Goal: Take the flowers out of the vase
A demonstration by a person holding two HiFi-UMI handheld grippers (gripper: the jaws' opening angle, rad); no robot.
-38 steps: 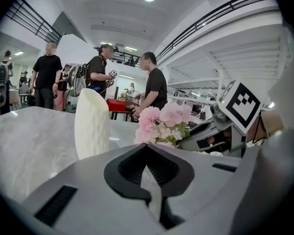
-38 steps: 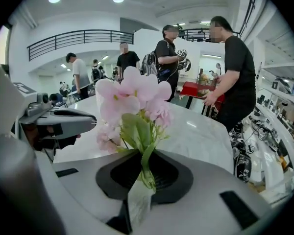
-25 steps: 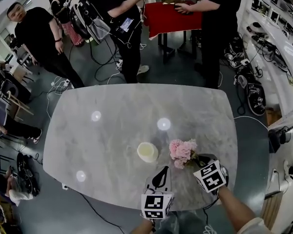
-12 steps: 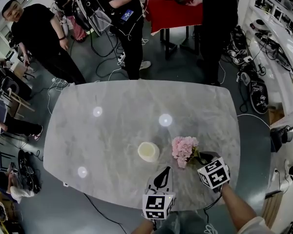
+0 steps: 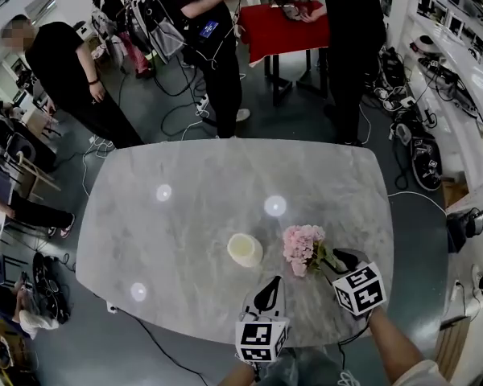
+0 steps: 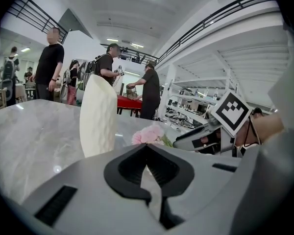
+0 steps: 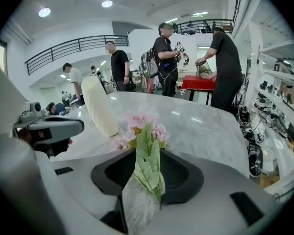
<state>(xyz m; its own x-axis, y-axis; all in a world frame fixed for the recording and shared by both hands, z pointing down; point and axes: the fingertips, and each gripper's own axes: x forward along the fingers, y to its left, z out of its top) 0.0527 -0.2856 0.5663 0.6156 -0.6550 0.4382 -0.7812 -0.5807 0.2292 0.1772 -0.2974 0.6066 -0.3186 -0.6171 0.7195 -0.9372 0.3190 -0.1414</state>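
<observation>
Left gripper [image 5: 269, 284], bottom centre of the head view, has its 2 jaws pressed together on nothing, pointing at the cream vase [image 5: 244, 250] standing upright on the marble table [image 5: 185, 207]. Right gripper [image 5: 335, 260], lower right, has just been spreading its jaws, and green leaves of the pink flowers [image 5: 302, 246] sit loose in the gap. These flowers lie on the table just right of the vase.

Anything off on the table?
Only the flowers: out of the upright vase, they lie flat on the table beside it, leafy stem between the jaws of the right gripper, which have just been opening. Nothing spilled or broken.
</observation>
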